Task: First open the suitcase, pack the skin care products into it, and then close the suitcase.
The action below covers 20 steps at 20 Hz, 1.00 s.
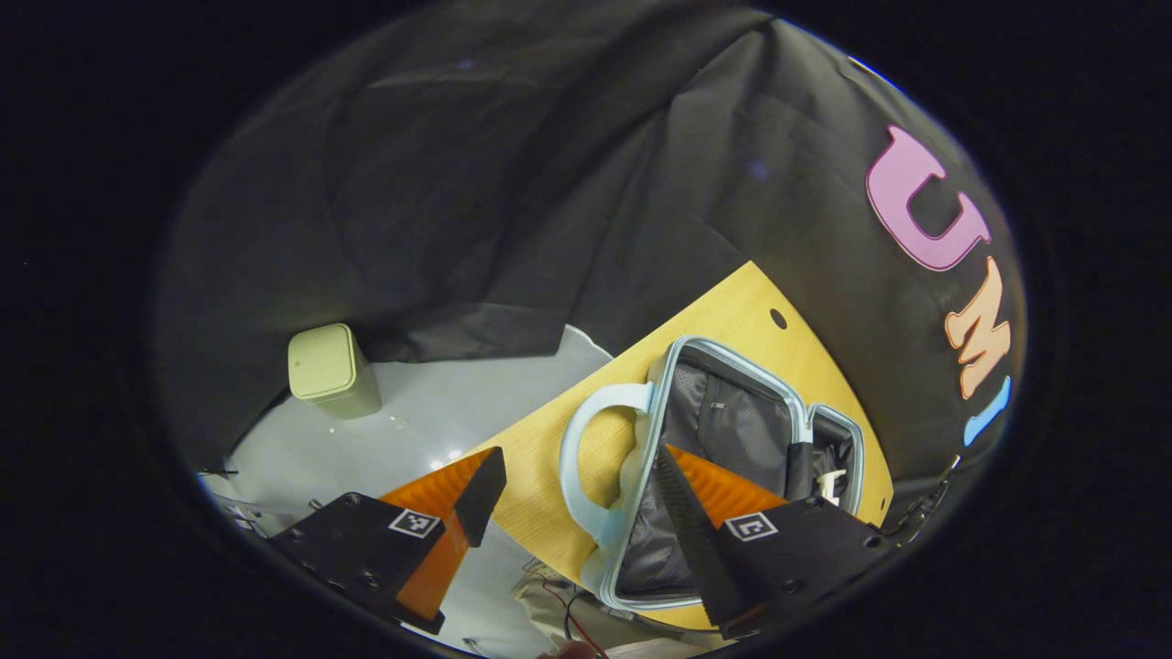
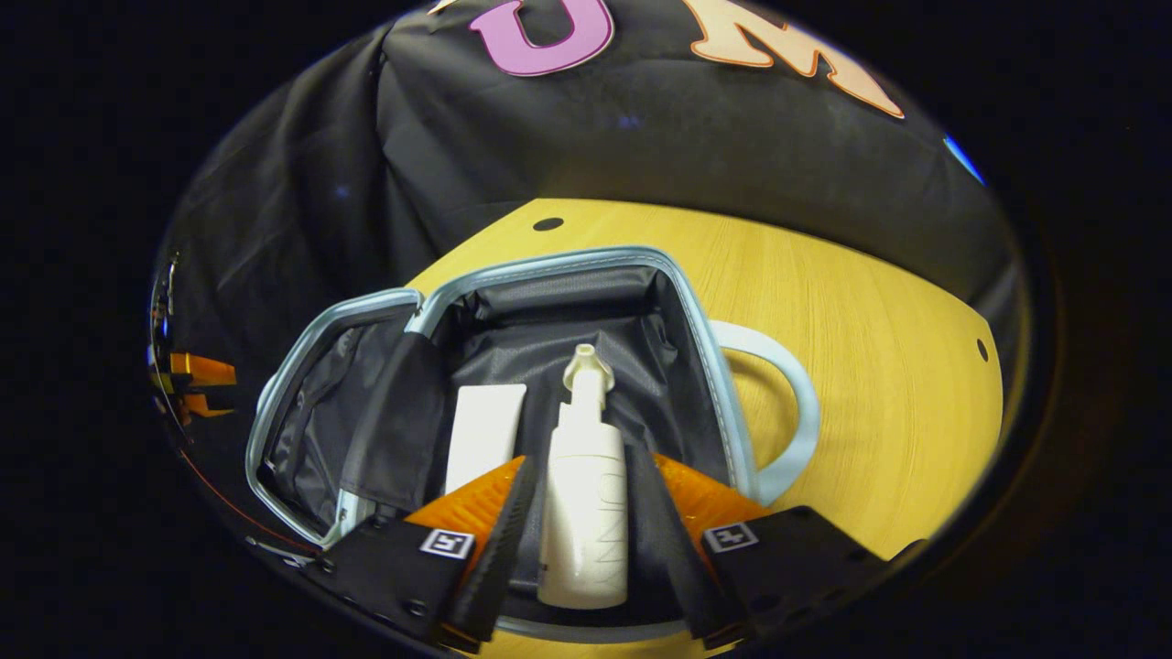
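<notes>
A white spray bottle [image 2: 584,494] sits clamped in the right hand-held gripper [image 2: 579,513] over the open suitcase [image 2: 568,265], beside a white tube [image 2: 483,435] inside. The suitcase lies on the wooden desk [image 2: 851,302]. The left hand-held gripper [image 1: 577,499] hangs apart, empty.

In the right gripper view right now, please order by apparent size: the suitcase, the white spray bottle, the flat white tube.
1. suitcase, open on the table, clearly the largest.
2. white spray bottle, between the right gripper jaws.
3. flat white tube, partly hidden.
The bottle is nearer the camera, so ranks 2 and 3 are unsure.
</notes>
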Each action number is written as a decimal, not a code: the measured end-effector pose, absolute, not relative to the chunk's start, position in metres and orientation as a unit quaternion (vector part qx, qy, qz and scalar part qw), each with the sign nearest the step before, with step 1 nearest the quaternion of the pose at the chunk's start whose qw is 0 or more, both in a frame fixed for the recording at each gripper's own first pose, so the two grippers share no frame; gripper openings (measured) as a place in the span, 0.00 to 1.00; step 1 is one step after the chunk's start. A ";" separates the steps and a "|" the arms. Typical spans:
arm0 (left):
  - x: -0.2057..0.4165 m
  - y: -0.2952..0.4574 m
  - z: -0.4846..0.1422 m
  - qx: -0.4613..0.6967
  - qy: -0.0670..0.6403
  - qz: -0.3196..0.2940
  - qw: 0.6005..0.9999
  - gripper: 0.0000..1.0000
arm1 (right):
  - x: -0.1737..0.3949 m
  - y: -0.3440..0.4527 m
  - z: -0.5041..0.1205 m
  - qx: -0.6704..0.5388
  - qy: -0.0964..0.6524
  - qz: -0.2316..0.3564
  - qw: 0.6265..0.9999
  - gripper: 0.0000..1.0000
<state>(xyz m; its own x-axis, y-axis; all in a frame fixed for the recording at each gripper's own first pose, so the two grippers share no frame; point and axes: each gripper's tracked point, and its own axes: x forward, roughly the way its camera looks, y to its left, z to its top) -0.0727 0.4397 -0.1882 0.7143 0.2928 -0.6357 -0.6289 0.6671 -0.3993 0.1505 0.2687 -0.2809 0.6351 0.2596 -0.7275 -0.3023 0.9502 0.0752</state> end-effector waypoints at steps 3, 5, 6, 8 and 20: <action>-0.061 0.441 -0.200 -0.324 0.278 0.261 0.866 0.97 | 0.157 0.263 -0.249 -0.005 0.360 0.152 0.920 0.96; -0.056 0.441 -0.210 -0.336 0.284 0.256 0.861 0.96 | 0.157 0.251 -0.218 0.004 0.329 0.147 0.933 0.94; -0.054 0.440 -0.215 -0.344 0.289 0.253 0.857 0.95 | 0.155 0.243 -0.204 0.008 0.313 0.143 0.939 0.99; -0.048 0.439 -0.223 -0.360 0.291 0.247 0.851 0.95 | 0.149 0.225 -0.176 0.016 0.286 0.132 0.949 0.94; -0.034 0.438 -0.243 -0.413 0.280 0.214 0.840 0.09 | 0.099 0.118 -0.131 -0.012 0.258 0.025 0.966 0.98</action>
